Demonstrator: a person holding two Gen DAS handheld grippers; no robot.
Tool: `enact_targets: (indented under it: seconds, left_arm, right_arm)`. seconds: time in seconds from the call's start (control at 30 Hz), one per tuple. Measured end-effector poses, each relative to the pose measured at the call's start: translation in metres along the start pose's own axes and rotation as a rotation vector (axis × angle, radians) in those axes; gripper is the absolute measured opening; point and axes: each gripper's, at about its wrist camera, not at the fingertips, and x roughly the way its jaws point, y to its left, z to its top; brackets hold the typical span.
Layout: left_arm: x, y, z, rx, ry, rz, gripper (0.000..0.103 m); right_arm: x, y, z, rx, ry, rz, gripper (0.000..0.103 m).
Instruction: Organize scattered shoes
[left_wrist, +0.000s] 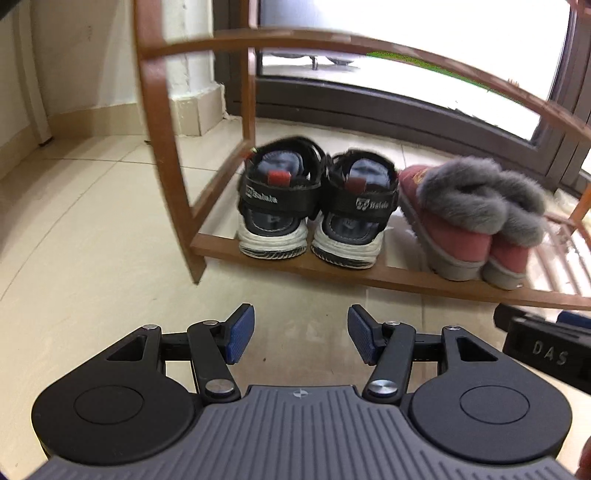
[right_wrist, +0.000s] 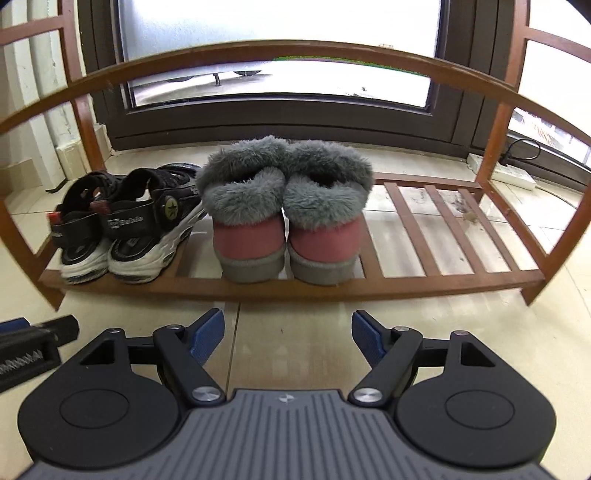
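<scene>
A pair of black sandals with white soles (left_wrist: 310, 206) (right_wrist: 125, 229) stands side by side at the left end of the brown wooden shoe rack's bottom shelf (left_wrist: 332, 271) (right_wrist: 295, 288), heels toward me. Beside them on the right stands a pair of pink slippers with grey fur cuffs (left_wrist: 476, 221) (right_wrist: 284, 210). My left gripper (left_wrist: 301, 332) hovers open over the floor tiles in front of the sandals, nothing between its blue pads. My right gripper (right_wrist: 288, 336) is open and empty in front of the slippers.
The rack's upper rail (right_wrist: 288, 50) arches above the shoes. The right part of the slatted shelf (right_wrist: 443, 225) holds no shoes. A dark-framed glass door (right_wrist: 280, 74) stands behind the rack. A white power strip (right_wrist: 506, 171) lies at the far right. Cream floor tiles (left_wrist: 92, 240) spread left.
</scene>
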Motion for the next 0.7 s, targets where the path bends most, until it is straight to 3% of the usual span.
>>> enact_targets:
  seconds: [0.17, 0.7]
  left_arm:
    - [-0.062, 0.006, -0.005, -0.059, -0.001, -0.003, 0.059]
    - [-0.216, 0.003, -0.054, -0.029, 0.046, 0.021, 0.06]
  right_arm:
    - [-0.045, -0.009, -0.007, 0.027, 0.029, 0.011, 0.081]
    - [-0.206, -0.036, -0.022, 0.037, 0.064, 0.031, 0.081]
